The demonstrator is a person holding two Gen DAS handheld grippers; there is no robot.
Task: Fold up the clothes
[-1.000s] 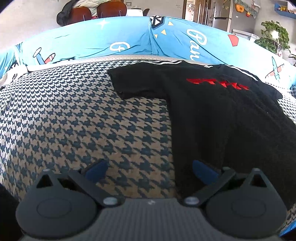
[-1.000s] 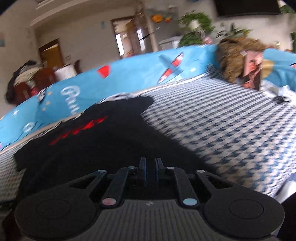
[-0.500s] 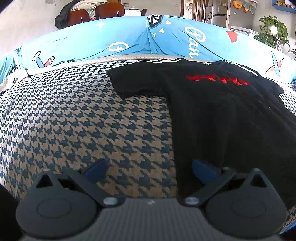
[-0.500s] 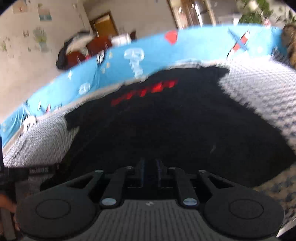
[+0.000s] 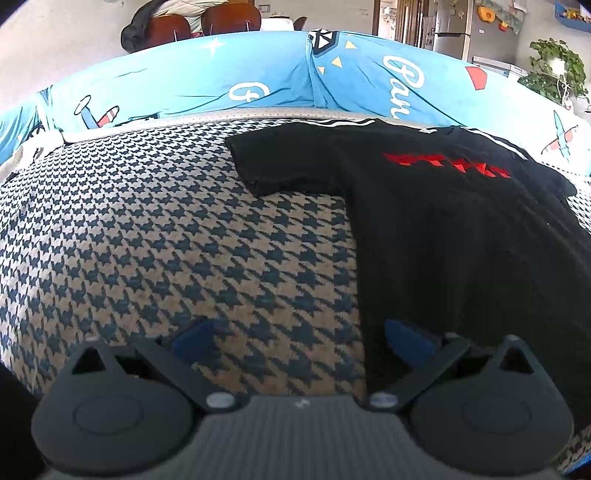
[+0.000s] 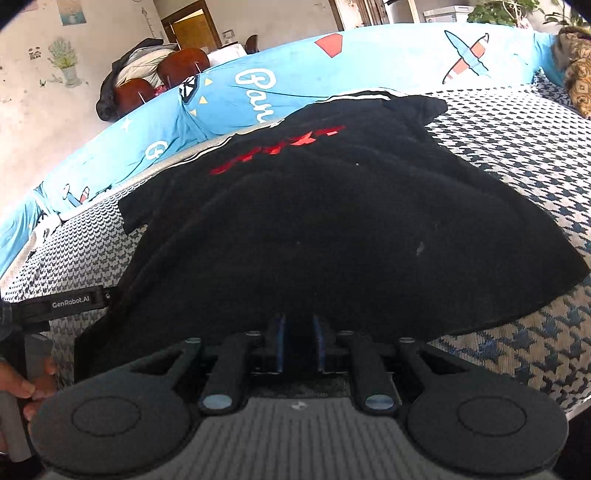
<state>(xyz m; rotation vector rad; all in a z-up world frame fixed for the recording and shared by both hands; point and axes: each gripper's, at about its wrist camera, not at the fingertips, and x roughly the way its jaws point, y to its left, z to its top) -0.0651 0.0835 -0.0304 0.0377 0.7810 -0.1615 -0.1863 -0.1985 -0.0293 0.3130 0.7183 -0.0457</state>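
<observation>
A black T-shirt (image 5: pixel 443 229) with red chest print lies face up on the houndstooth bed cover (image 5: pixel 166 240), collar toward the far blue cushions. My left gripper (image 5: pixel 295 334) is open just above the cover at the shirt's lower left edge, its right finger over the black cloth. In the right wrist view the T-shirt (image 6: pixel 332 221) fills the middle. My right gripper (image 6: pixel 299 332) is shut on the shirt's near hem, and the cloth rises in a hump from there. The pinched fabric itself is hidden in shadow.
Blue printed cushions (image 5: pixel 258 81) line the far side of the bed. A brown patterned bundle (image 6: pixel 576 74) lies at the far right. A hand (image 6: pixel 22 387) holding the other gripper shows at the left edge. Chairs draped with clothes (image 5: pixel 192 22) stand behind.
The right gripper's view has swung left, from the shirt's right side to its middle, still shut on the hem. The left gripper has stayed open and crept slightly forward.
</observation>
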